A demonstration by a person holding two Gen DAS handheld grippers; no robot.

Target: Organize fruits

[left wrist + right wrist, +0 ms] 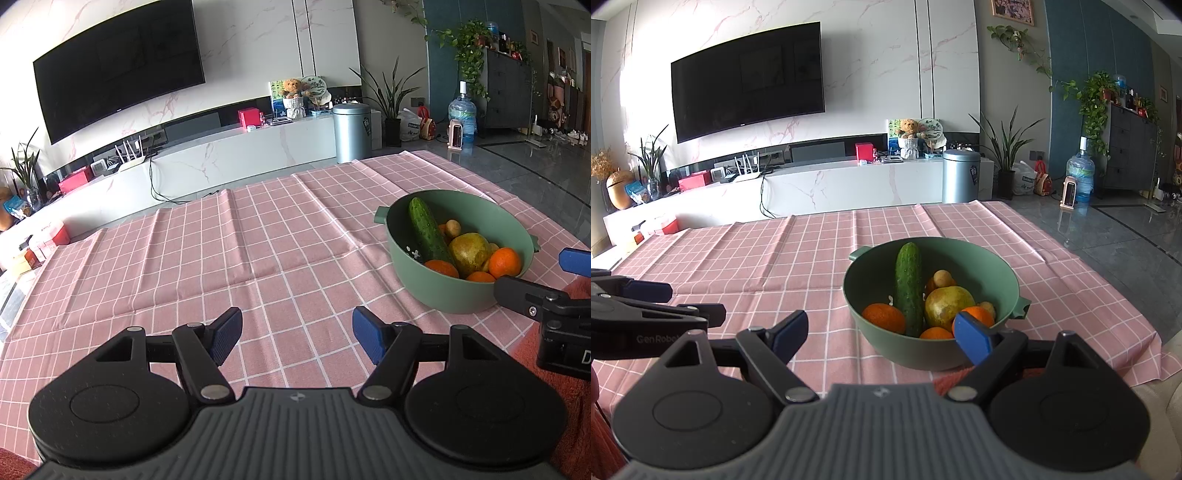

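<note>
A green bowl stands on the pink checked tablecloth. Inside lie a cucumber, a yellow-green pear, several oranges and a small brown fruit. My left gripper hovers open over bare cloth, left of the bowl, nothing between its blue pads. My right gripper is open just in front of the bowl's near rim, empty; it also shows at the right edge of the left wrist view.
The table's far edge faces a white TV bench with a wall-mounted TV. A metal bin, a potted plant and a water bottle stand on the floor beyond. Red fabric lies at the near right.
</note>
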